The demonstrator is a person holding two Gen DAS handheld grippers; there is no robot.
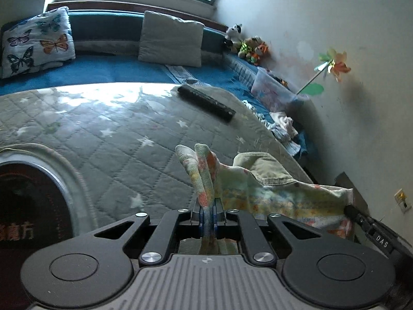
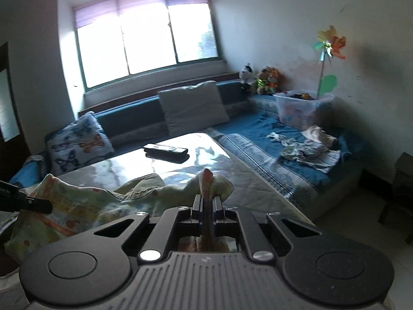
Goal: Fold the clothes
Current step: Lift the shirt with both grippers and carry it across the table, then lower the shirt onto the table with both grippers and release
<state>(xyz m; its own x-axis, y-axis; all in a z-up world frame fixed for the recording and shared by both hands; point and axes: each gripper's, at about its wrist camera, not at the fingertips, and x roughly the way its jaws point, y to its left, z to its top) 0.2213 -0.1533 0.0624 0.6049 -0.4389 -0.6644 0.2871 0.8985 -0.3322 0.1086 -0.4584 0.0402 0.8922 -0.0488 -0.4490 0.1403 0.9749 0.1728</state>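
Note:
A pale floral garment with orange and yellow print hangs stretched between my two grippers above a grey quilted table. My left gripper is shut on one bunched edge of it, cloth sticking up between the fingers. My right gripper is shut on the other edge of the garment. The right gripper's body shows at the right in the left wrist view. The left gripper's finger shows at the left in the right wrist view.
A black remote lies on the table. Behind it a blue sofa holds a butterfly pillow, a grey cushion, plush toys, a plastic bin and loose clothes. A dark round thing is at left.

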